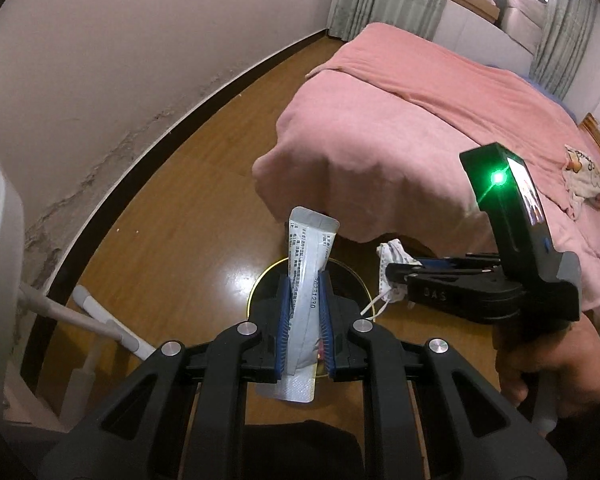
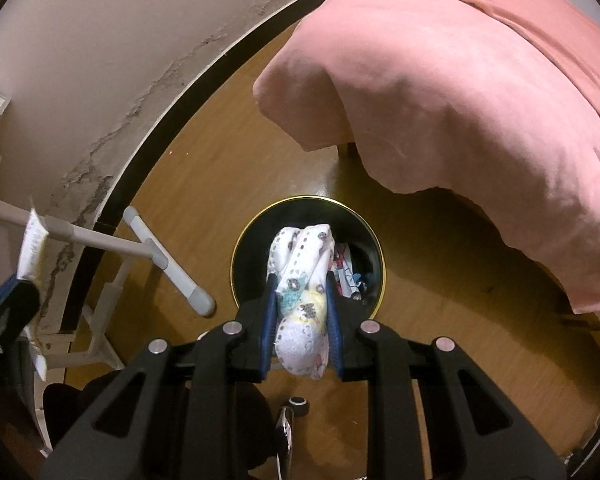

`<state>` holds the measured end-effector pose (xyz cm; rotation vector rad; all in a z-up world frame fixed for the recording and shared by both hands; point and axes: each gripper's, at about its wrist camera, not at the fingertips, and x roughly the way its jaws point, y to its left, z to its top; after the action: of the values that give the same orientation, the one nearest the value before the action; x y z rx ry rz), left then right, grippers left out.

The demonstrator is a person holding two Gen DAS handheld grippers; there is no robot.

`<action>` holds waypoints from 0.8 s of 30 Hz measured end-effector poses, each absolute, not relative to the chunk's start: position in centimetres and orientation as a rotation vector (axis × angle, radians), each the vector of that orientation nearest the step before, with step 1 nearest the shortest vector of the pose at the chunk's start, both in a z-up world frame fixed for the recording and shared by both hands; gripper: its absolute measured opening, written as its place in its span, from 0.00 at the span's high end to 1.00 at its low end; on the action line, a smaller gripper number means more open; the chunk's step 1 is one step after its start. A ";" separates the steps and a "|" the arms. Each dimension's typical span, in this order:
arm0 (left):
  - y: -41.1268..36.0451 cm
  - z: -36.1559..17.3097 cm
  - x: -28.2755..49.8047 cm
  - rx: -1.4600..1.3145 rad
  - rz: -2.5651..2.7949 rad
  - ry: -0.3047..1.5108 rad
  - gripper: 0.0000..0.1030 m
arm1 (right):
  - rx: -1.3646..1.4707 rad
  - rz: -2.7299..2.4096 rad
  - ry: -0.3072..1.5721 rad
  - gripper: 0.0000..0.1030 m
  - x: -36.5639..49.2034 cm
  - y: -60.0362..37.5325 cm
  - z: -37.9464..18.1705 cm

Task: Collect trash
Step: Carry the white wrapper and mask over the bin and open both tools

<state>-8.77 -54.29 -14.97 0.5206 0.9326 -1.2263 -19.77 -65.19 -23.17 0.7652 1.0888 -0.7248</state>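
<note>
Both black grippers are pinching trash: right gripper (image 2: 302, 308) is holding the crumpled patterned white mask (image 2: 304, 280) right above the round black gold-rimmed bin (image 2: 374, 240); left gripper (image 1: 306, 308) is holding the long silver packet (image 1: 306, 264) upright, also above the bin.

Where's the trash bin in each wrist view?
Left wrist: the trash bin sits low centre, mostly hidden behind the left gripper and its silver packet.
Right wrist: bin centre frame, open mouth in view, under the printed face mask.
Shared landmark: the pink bedspread, hanging near it.
</note>
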 end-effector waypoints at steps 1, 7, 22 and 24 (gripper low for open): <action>-54.4 -15.1 -8.9 0.524 -1.228 0.934 0.87 | 0.764 -0.724 1.086 0.78 -19.7 -65.1 -23.2; -54.7 -15.9 -9.1 0.532 -1.221 0.947 0.87 | 0.754 -0.735 1.060 0.42 -19.6 -65.0 -22.4; -56.5 -17.5 -10.7 0.576 -1.270 0.974 0.86 | 0.793 -0.897 0.873 0.42 -22.7 -66.4 -18.4; -57.0 -17.6 -11.2 0.593 -1.281 0.962 0.79 | 0.802 -0.920 0.839 0.41 -23.3 -66.7 -17.9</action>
<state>-11.15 -57.03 -17.55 0.5931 0.9621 -1.2807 -23.28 -66.71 -17.93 0.8021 0.8393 -0.9199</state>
